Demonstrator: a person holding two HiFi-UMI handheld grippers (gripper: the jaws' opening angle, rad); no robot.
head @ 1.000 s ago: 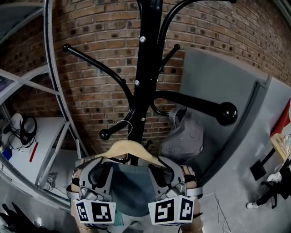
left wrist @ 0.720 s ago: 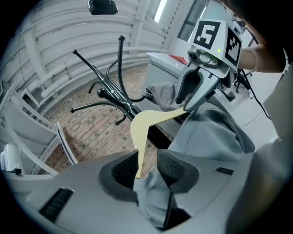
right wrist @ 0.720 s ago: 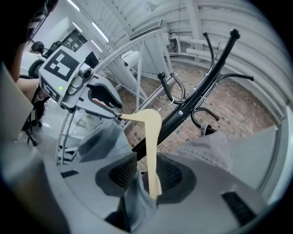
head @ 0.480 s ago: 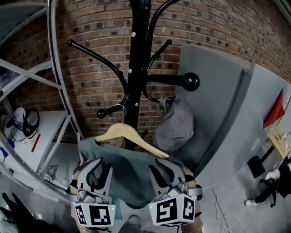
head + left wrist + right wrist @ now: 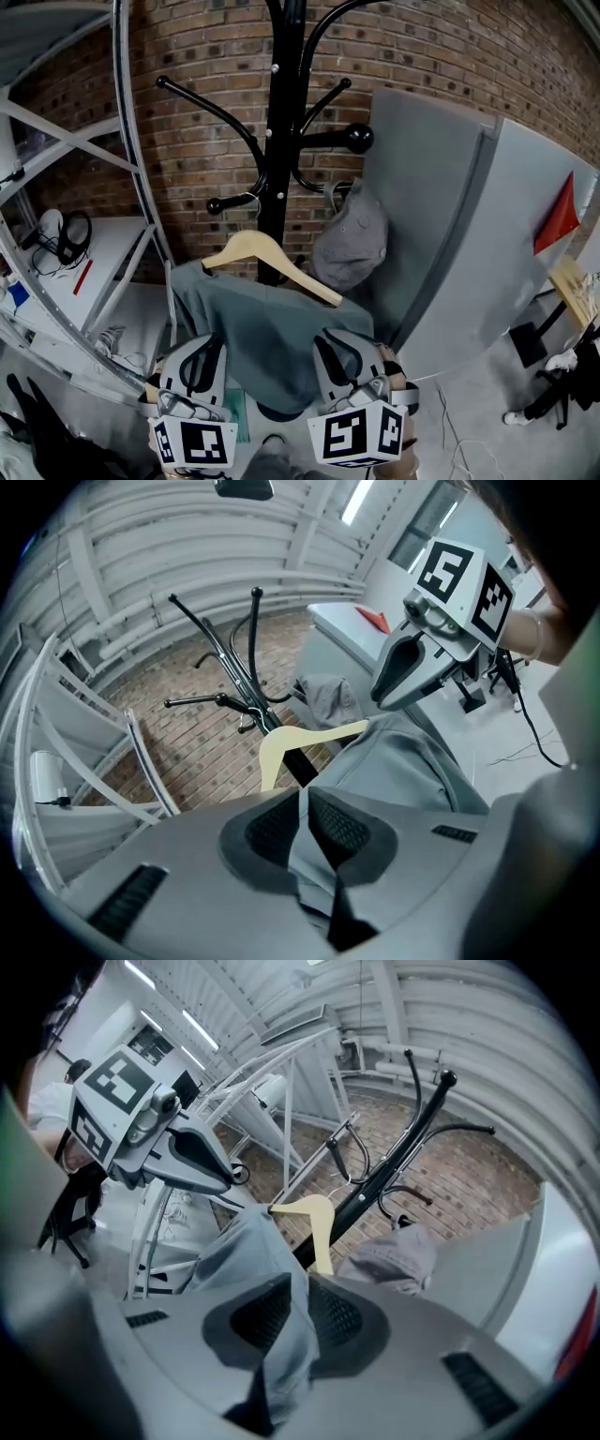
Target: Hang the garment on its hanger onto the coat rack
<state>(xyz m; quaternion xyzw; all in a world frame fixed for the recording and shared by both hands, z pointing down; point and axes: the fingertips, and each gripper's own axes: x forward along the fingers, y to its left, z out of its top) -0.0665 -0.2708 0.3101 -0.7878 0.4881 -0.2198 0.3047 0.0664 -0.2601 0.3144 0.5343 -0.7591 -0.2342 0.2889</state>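
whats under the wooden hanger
The grey-green garment hangs under the wooden hanger, with the coat rack's black pole behind them. The cloth hides the pole's lower part and whatever stands below it.

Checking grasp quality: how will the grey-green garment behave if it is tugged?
Probably floppy: the garment sags in folds below the wooden hanger. Likely light, since it hangs from one thin wire hook. A tug may swing it, hanger and all.

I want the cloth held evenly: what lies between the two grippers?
The grey-green garment, seen in the head view. The left gripper and right gripper have just been closing their jaws on its fabric.
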